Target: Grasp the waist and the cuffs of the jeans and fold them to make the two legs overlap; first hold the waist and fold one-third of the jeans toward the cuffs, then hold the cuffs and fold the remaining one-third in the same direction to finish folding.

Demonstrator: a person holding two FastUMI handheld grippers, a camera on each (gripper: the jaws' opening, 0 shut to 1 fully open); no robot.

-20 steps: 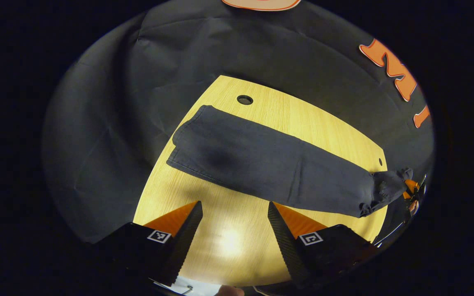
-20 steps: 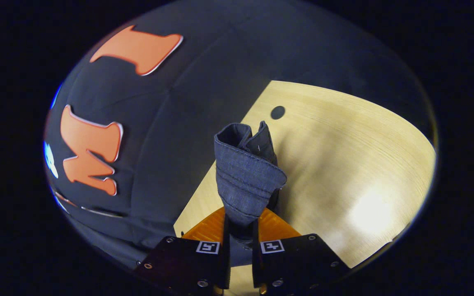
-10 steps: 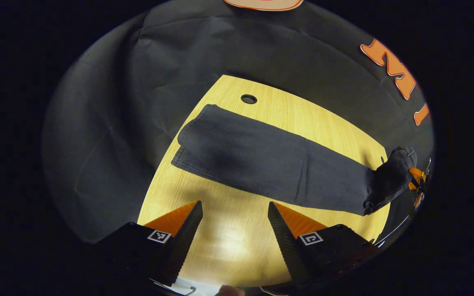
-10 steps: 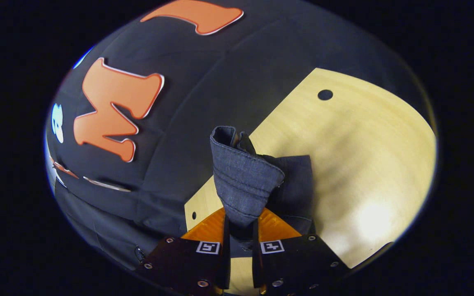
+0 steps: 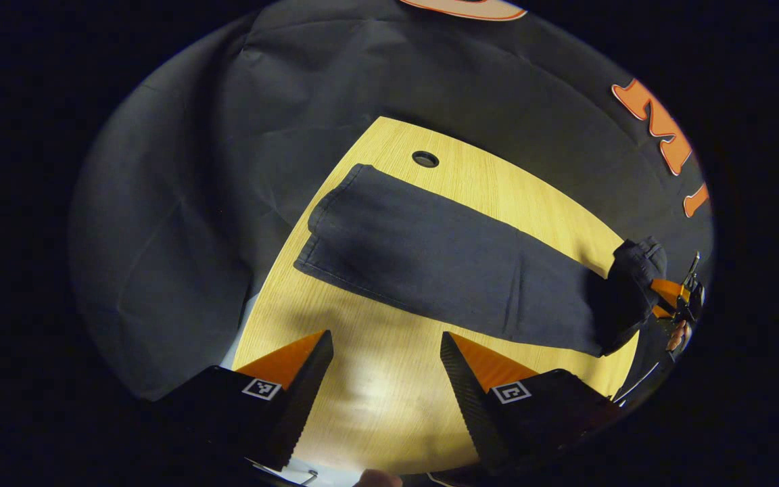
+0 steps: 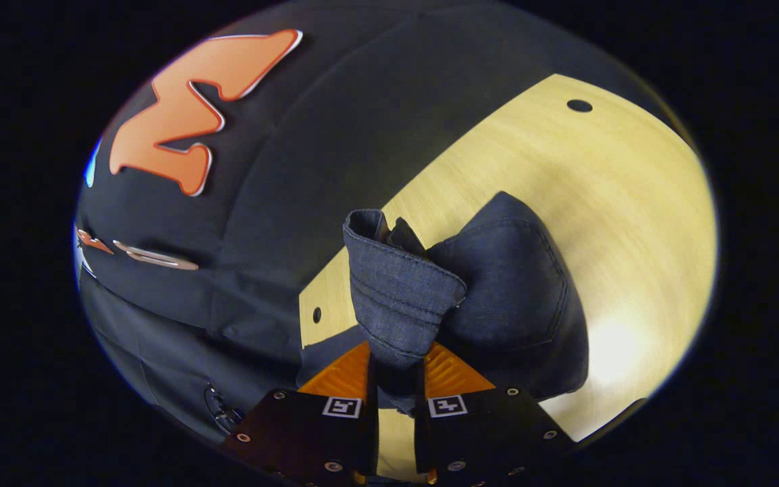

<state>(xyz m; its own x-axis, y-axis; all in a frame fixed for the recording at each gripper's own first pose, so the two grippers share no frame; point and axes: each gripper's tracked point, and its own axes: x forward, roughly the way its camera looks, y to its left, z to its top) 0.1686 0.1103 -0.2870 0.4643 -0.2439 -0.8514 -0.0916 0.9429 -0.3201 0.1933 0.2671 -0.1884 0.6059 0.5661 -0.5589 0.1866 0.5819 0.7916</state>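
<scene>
Hovering low over the near edge of the tabletop (image 5: 389,406), the left tongs (image 5: 386,358) stand wide apart with nothing between them. Beyond them the jeans (image 5: 443,260) lie flat as one long dark strip, the two legs laid one over the other, running slantwise across the pale wood from a squared end near the round hole (image 5: 425,159) at the far side toward the right edge. At that right end the cloth rises off the wood into a bunched lump, where the right tongs (image 5: 663,297) grip it, with a hand (image 5: 675,335) just below them. In the right gripper view, the right tongs (image 6: 395,368) are pinched tight on a stitched, rolled hem of the jeans (image 6: 396,291), which stands up between them; a broad fold of denim hangs beside it and rests on the tabletop (image 6: 619,203). Compared with half a second ago, this lifted end has been carried further in over the wood: more denim spreads under and beside the held hem, and the hole (image 6: 579,105) sits higher and farther right. The left tongs have shifted only slightly.
</scene>
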